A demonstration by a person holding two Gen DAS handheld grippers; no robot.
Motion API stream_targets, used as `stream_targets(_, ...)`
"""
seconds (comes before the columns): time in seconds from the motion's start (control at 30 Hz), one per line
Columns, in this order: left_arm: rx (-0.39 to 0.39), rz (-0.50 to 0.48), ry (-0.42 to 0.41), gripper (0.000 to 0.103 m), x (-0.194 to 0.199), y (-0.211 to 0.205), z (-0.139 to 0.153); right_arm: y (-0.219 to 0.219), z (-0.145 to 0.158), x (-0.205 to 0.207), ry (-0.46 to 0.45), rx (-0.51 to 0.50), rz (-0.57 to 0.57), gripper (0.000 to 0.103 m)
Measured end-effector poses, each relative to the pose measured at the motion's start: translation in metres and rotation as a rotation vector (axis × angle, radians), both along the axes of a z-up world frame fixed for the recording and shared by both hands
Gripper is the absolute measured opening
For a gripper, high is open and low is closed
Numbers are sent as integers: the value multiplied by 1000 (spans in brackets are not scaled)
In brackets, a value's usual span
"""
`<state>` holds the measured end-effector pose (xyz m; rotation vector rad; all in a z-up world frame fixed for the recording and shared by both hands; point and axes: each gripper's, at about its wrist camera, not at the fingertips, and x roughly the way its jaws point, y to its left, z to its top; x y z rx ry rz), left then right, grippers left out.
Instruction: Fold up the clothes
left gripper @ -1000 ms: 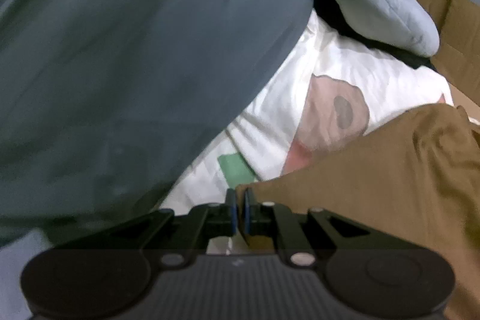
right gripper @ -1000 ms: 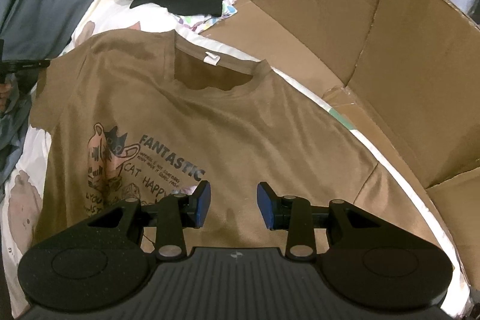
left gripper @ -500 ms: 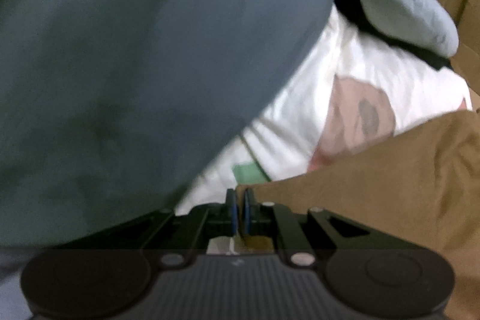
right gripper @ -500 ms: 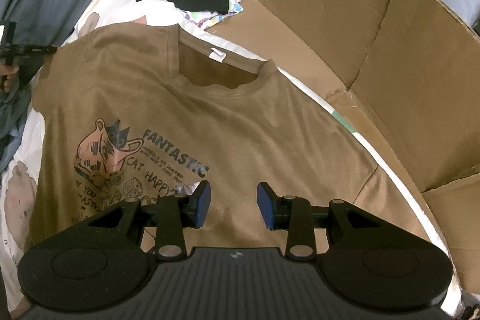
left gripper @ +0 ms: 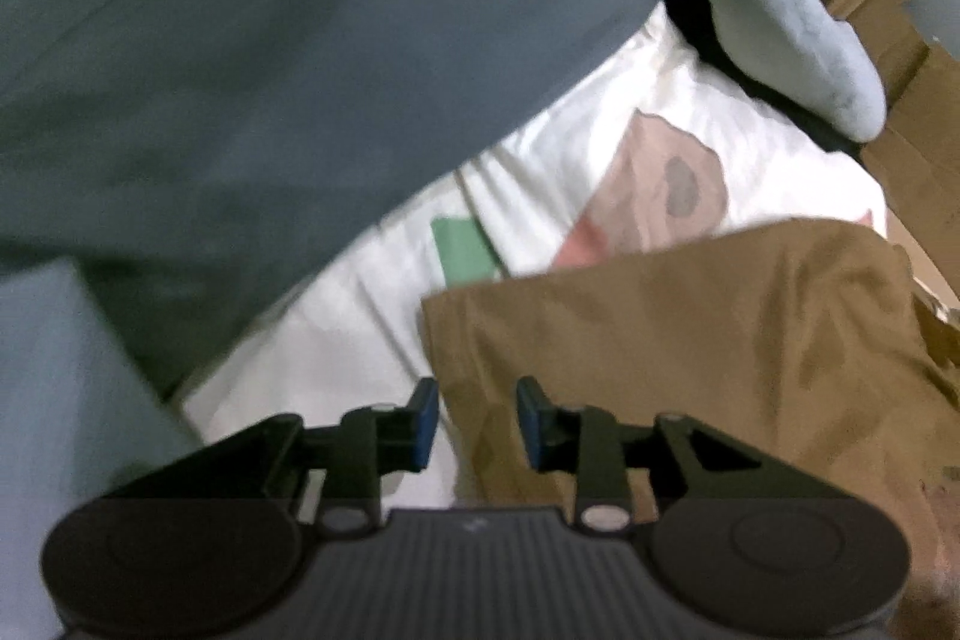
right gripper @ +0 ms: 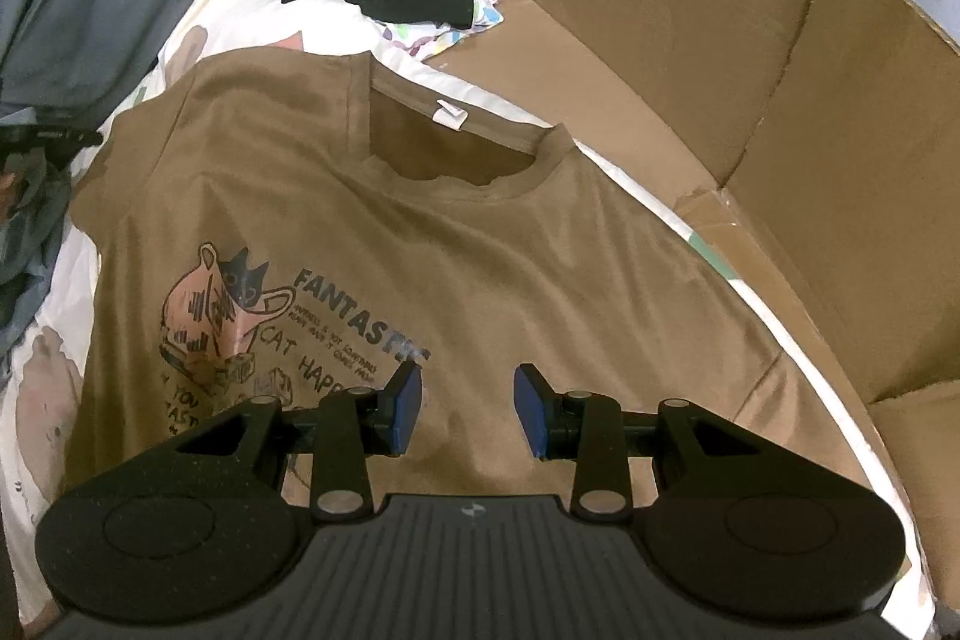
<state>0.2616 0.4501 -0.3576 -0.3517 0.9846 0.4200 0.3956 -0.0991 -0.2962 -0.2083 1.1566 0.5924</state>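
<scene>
The brown T-shirt point(right gripper: 456, 244) is spread flat on the white printed sheet point(right gripper: 240, 22), collar toward 12 o'clock. The left gripper point(left gripper: 477, 424) is held with jaws parted over what seems the sleeve edge. The right gripper point(right gripper: 465, 409) is likewise spread, gripping nothing, above the shirt's middle.

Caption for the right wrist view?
Open right gripper above a flat brown T-shirt on the bed, cardboard alongside.

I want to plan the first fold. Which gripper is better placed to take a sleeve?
Left. The left gripper is open right at the brown T-shirt sleeve edge; the right gripper hovers over its middle.
</scene>
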Motion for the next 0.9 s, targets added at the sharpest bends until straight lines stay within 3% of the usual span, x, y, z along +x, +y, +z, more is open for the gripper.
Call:
stream_targets(0.2,-47,28,-11,33,-37,-20,6,7,-1,8,0,55,9,41)
stream_targets(0.7,-132,84,-51,37,-56,-46,-30,30,8,9,-10,18,93,41)
stream_targets(0.9,-141,153,-85,40,-62,-52,-40,38,6,9,-5,0,118,41)
